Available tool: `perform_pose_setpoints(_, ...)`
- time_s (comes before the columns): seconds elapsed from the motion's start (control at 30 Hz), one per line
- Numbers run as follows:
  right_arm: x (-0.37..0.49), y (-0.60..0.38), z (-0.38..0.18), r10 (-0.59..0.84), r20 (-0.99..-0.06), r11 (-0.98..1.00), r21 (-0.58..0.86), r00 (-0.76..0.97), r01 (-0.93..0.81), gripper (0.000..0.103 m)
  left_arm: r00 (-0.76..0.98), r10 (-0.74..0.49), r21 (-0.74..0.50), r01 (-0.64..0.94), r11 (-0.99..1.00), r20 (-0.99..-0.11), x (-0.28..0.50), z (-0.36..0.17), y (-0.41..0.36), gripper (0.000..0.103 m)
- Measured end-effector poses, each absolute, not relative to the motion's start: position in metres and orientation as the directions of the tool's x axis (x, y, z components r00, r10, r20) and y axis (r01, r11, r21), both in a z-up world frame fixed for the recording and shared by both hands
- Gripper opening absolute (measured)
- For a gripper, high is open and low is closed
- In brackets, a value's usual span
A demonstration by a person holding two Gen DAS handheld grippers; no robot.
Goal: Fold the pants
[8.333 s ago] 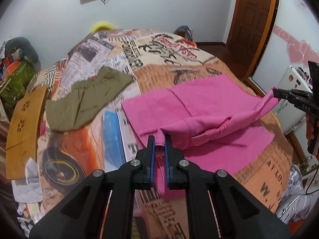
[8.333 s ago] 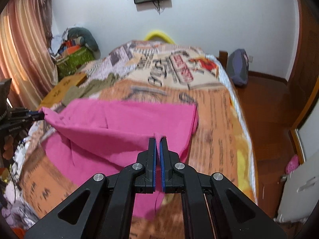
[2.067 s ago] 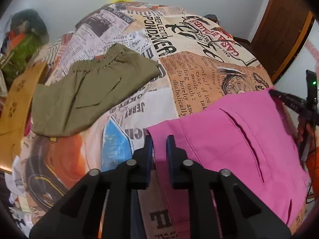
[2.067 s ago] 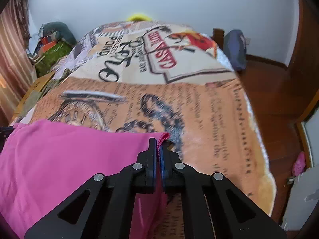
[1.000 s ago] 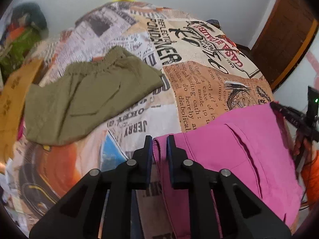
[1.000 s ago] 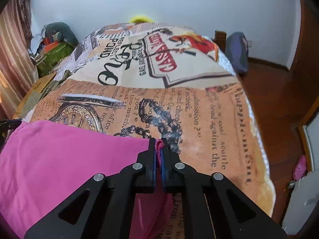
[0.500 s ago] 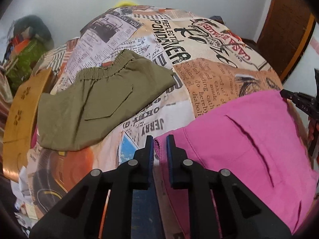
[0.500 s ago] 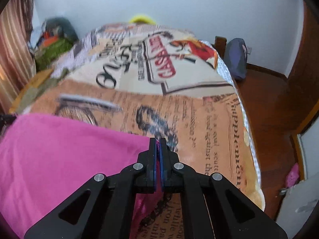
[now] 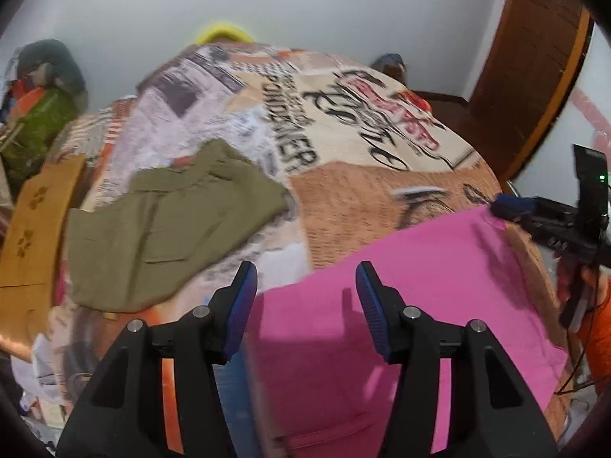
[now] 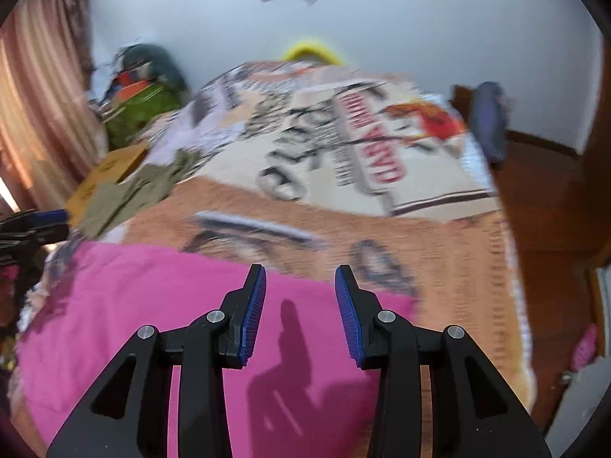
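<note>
Even, fairly bright indoor light falls from above, casting soft gripper shadows on the flat pink cotton pants (image 10: 160,305), while both fisheye views smear with motion blur, bend strongly at their dark rounded edges, and the printed newspaper-pattern bedspread (image 9: 343,129) reads unsharp.

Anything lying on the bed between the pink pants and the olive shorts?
No. In the left wrist view, only bare printed bedspread separates the pink pants from the olive shorts. The left tongs hang open over the pants' near edge.
</note>
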State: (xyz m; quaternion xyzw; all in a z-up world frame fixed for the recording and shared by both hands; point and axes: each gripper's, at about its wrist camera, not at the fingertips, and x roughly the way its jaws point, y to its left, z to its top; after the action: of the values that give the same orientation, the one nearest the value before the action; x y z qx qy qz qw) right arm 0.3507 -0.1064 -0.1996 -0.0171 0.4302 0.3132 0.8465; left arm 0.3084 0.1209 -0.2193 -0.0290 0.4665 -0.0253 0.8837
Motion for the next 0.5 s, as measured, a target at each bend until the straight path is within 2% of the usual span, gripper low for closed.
perform_pose_setpoints(0.13, 0.352, -0.077, -0.229, 0.518, -0.795, 0.772, 0.274, 0.317, -0.574, 0.034, 0.5, -0.075, -0.053, 0.057, 0.997, -0.863, 0.317, -0.247, 0.104, 0.054)
perform_pose_setpoints(0.27, 0.354, -0.076, -0.24, 0.499, -0.809, 0.769, 0.248, 0.31, -0.589, 0.033, 0.479, -0.072, -0.049, 0.06, 0.997, -0.875, 0.318, -0.264, 0.111, 0.055)
perform_pose_setpoints(0.4, 0.35, -0.082, -0.236, 0.442, -0.829, 0.788, 0.177, 0.342, -0.589, 0.031, 0.484, -0.074, -0.06, 0.044, 0.997, -0.872, 0.314, -0.266, 0.126, 0.055)
perform_pose_setpoints(0.47, 0.348, -0.086, -0.239, 0.342, -0.848, 0.824, 0.063, 0.405, -0.564, 0.036, 0.495, -0.07, -0.055, 0.044, 0.998, -0.866, 0.31, -0.266, 0.127, 0.055)
perform_pose_setpoints(0.5, 0.347, -0.091, -0.24, 0.348, -0.846, 0.823, 0.07, 0.405, -0.563, 0.038, 0.5, -0.062, -0.046, 0.044, 0.998, -0.864, 0.308, -0.266, 0.126, 0.055)
